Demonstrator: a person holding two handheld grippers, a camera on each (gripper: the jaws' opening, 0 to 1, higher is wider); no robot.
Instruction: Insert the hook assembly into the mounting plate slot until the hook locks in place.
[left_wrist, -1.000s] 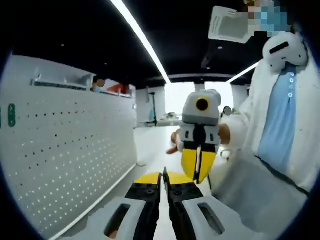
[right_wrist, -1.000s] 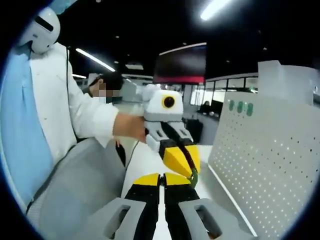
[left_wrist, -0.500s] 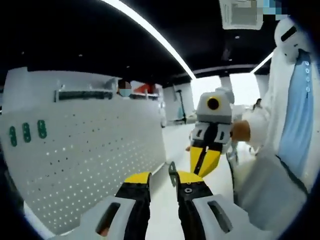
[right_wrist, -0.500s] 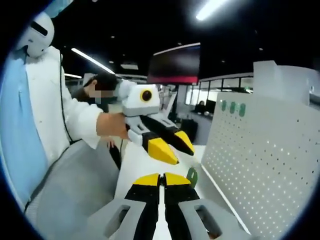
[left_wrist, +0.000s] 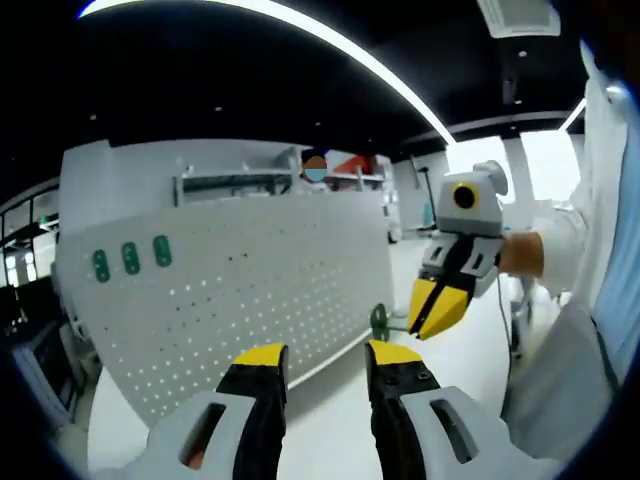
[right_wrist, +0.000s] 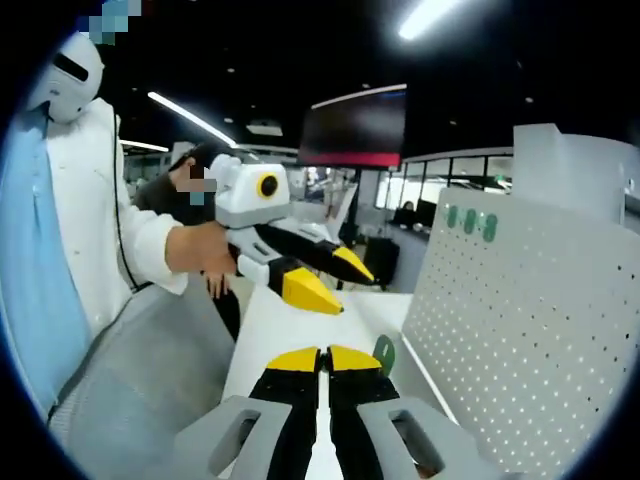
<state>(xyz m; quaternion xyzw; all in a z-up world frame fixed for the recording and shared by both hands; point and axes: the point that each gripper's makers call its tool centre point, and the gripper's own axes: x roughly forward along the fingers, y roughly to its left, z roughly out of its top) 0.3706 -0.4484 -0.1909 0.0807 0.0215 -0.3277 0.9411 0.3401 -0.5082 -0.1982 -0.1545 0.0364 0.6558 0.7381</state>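
The white perforated mounting plate (left_wrist: 240, 290) stands upright on the table, to the left in the left gripper view and as the plate (right_wrist: 520, 330) to the right in the right gripper view. My right gripper (right_wrist: 321, 358) is shut on the small green hook (right_wrist: 383, 352), which sticks out beside its yellow tips. In the left gripper view that right gripper (left_wrist: 418, 328) holds the hook (left_wrist: 380, 318) just in front of the plate's end. My left gripper (left_wrist: 326, 355) is open with nothing between its jaws. It shows as the left gripper (right_wrist: 350, 290) above the hook, apart from it.
Three green hooks (left_wrist: 130, 258) hang near the plate's upper corner, also visible as hooks (right_wrist: 470, 220). A rail (left_wrist: 250, 180) runs along the plate's top. The white table (right_wrist: 290, 320) stretches ahead. A person in a white coat (right_wrist: 100, 220) stands close by.
My left gripper opened, let go of the hook and drew back from it. The right gripper stays shut on the hook. The left view has swung towards the plate.
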